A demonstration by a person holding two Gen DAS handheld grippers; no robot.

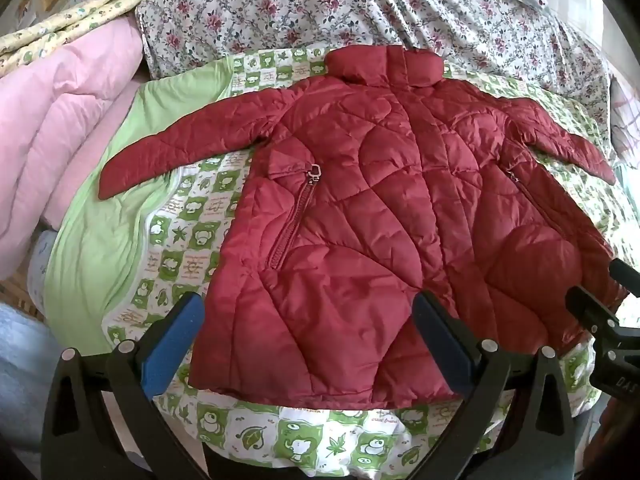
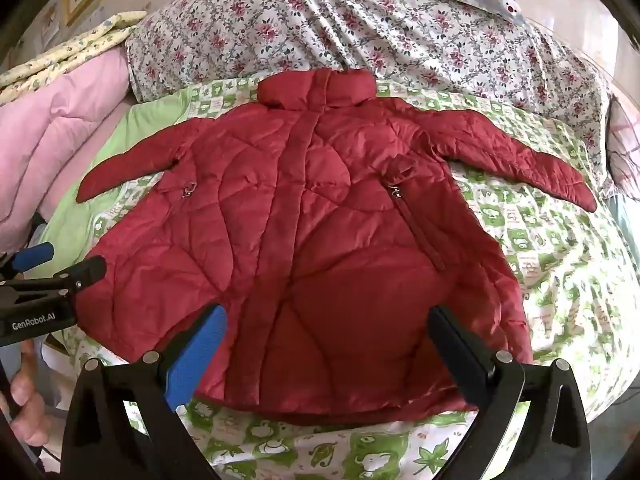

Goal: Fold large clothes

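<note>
Red puffer jacket [image 1: 360, 216] lies flat on the bed [image 1: 180, 216], sleeves out, left gripper [image 1: 308, 344] and right gripper [image 2: 324, 344] both wide open, holding nothing.

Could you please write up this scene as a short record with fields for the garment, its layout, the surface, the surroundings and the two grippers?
garment: red quilted jacket, front side up, closed
layout: spread flat, both sleeves out to the sides, collar at the far end, hem nearest the cameras
surface: green and white patterned sheet
surroundings: floral quilt beyond the collar; pink duvet on the left
left gripper: open, over the hem, fingers holding nothing
right gripper: open, over the hem, holding nothing
fold progress: not started
</note>
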